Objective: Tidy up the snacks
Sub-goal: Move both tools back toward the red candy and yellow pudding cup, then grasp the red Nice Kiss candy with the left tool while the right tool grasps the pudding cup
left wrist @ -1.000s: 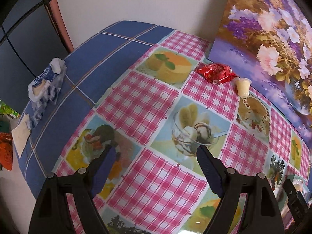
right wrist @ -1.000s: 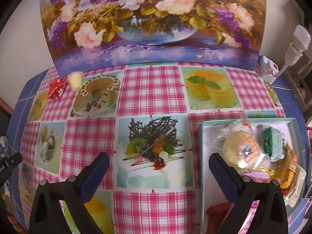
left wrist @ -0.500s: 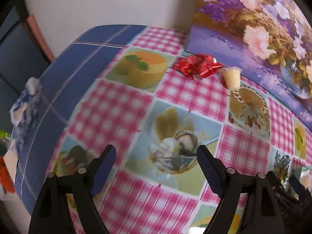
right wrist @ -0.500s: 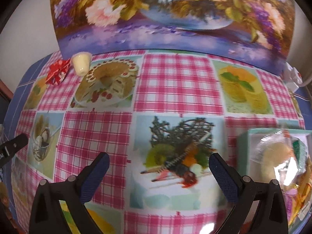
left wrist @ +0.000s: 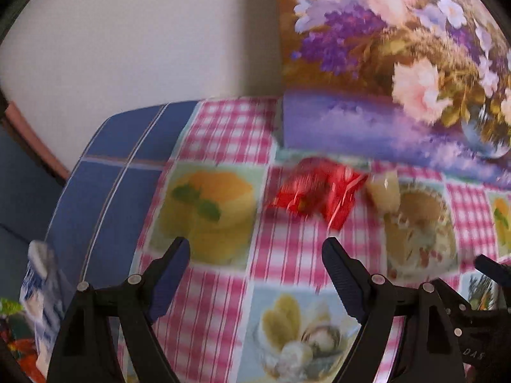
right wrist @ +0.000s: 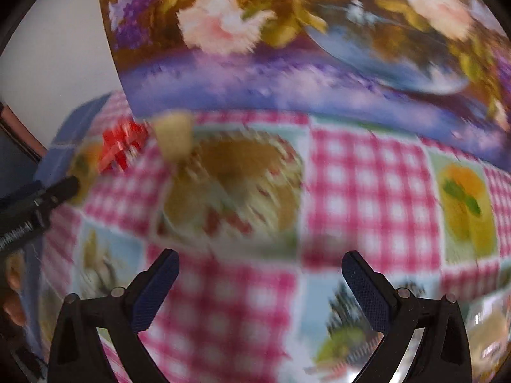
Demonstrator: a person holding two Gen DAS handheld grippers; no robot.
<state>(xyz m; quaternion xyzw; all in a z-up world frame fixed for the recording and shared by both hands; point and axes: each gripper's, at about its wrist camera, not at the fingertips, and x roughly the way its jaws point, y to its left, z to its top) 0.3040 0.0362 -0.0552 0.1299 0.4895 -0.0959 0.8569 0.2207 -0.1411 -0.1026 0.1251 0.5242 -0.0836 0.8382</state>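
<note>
Toward the table's far left corner lies one red wrapped snack (left wrist: pixel 314 193), its long axis running roughly along the far edge, and touching or just beside its right end one pale jelly cup (left wrist: pixel 383 190), both close under the flower picture (left wrist: pixel 399 63) propped at the far edge. The left gripper (left wrist: pixel 255 266), jaws wide apart and empty, has the wrapper ahead and a little right; it looks the nearer. The right gripper (right wrist: pixel 260 274), also spread and empty, has both snacks far ahead to its left
</note>
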